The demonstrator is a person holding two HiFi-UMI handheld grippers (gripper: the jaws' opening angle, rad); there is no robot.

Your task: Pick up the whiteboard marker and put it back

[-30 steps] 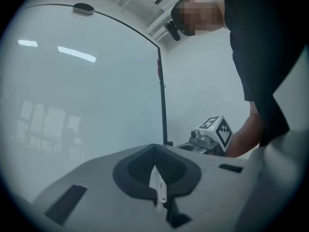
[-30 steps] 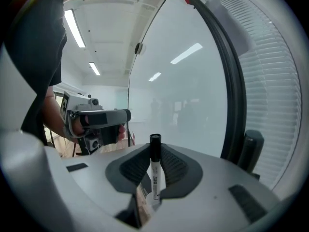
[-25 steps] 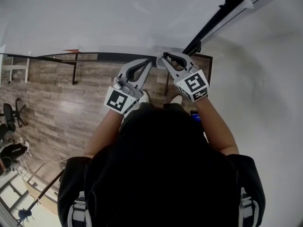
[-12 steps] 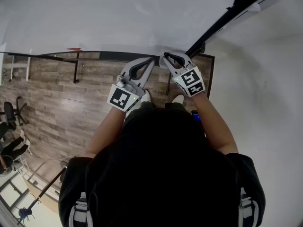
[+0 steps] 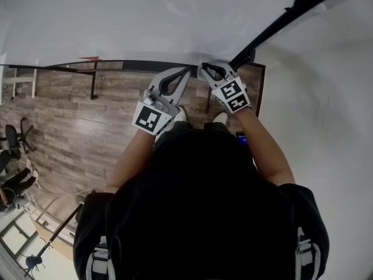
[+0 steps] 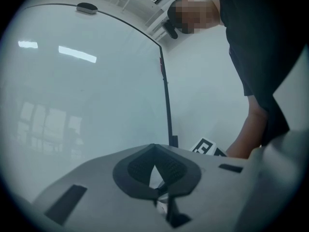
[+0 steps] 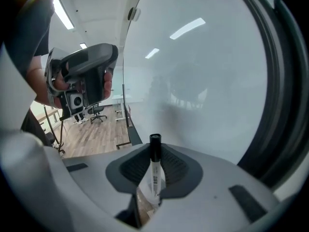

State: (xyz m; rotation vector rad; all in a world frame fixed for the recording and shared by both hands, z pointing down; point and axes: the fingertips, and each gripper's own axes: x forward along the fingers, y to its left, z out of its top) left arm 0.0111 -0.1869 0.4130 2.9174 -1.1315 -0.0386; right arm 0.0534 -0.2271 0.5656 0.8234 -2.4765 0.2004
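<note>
- The marker is sitting upright between the jaws of the right gripper, black cap pointing up at the whiteboard, white barrel pinched by the pads.
- So the right gripper is clamping the marker, just in front of the whiteboard's lower right corner.
- The left gripper is hanging beside it, close to the whiteboard, jaws closed together with nothing in them.
- Progress: the pickup is looking done; the putting back is not. My read is that the dark ledge along the whiteboard's bottom edge is the likely landing spot.
- The whiteboard itself is showing blank and glossy, reflecting ceiling lights.
- Below the whiteboard, a wood-plank floor is spreading out, with office chairs standing well away from the whiteboard.
</note>
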